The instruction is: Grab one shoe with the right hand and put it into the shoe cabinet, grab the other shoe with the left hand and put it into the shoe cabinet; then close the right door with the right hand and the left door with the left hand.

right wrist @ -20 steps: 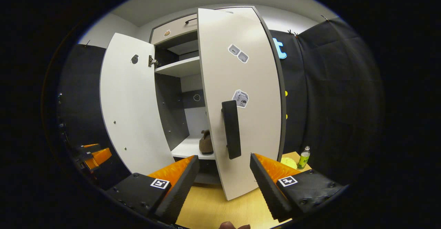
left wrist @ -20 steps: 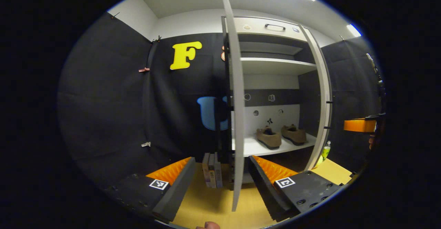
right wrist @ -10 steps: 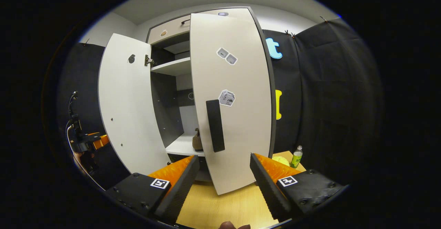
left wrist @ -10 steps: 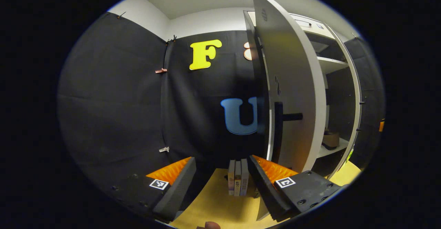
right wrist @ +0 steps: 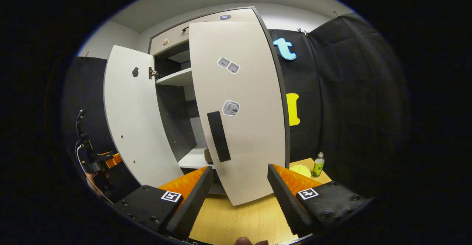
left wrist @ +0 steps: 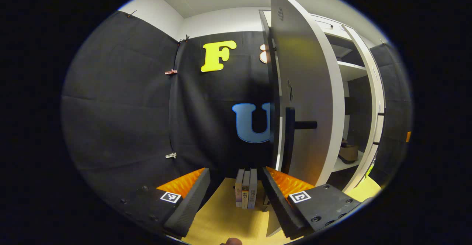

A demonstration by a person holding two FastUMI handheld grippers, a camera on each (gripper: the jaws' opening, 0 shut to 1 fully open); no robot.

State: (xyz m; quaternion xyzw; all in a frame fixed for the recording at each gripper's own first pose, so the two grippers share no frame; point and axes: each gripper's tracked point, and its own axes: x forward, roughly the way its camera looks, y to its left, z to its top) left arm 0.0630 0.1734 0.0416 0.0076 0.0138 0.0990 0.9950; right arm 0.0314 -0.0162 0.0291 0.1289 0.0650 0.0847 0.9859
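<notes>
The left tongs (left wrist: 230, 197) are hanging released beside the left door (left wrist: 309, 90), near its handle (left wrist: 289, 141). The right tongs (right wrist: 239, 197) are gaping empty before the half-shut right door (right wrist: 243, 104). Both shoes (left wrist: 348, 152) are sitting on the shoe cabinet (right wrist: 177, 79) shelf. Books (left wrist: 246, 193) are standing on the tabletop (right wrist: 236, 219).

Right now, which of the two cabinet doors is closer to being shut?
The right door, the one with stickers and a dark handle facing us; it is swung mostly across the opening, while the left door stands wide open.
</notes>
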